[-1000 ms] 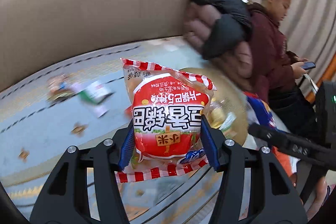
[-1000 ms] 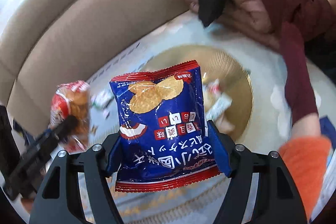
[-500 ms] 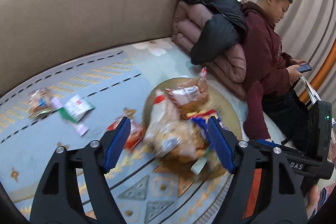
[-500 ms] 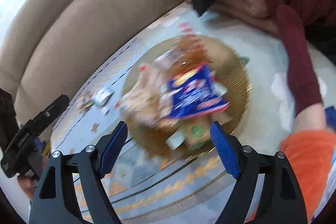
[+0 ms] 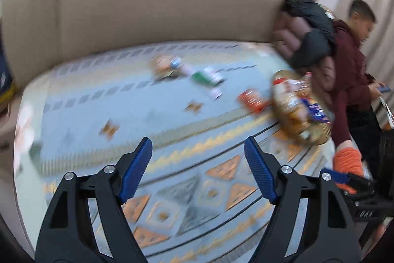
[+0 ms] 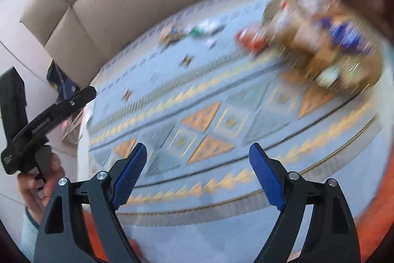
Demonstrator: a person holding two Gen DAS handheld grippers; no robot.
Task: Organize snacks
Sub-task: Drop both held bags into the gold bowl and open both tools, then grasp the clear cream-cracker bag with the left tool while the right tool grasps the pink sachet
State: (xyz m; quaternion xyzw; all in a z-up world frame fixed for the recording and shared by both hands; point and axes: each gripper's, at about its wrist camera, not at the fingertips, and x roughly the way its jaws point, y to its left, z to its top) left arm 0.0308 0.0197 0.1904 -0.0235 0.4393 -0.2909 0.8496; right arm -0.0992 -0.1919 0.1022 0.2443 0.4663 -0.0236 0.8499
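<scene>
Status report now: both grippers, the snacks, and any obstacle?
Left gripper open, empty. Right gripper open, empty. Snacks piled on gold plate; loose packets on rug. Nothing in the way.

2 fisheye views, each looking forward along a hand-held tool and down at a patterned blue rug (image 5: 172, 130) that runs up to a beige sofa back (image 5: 147, 6). The left wrist view faces the sofa, with its own left tool (image 5: 197, 169) at the bottom edge. The right wrist view sits to its right and low over the rug, with the right tool (image 6: 197, 176) in front. Both share the rug, the sofa and a blurred gold tray (image 6: 369, 70) of snacks.
</scene>
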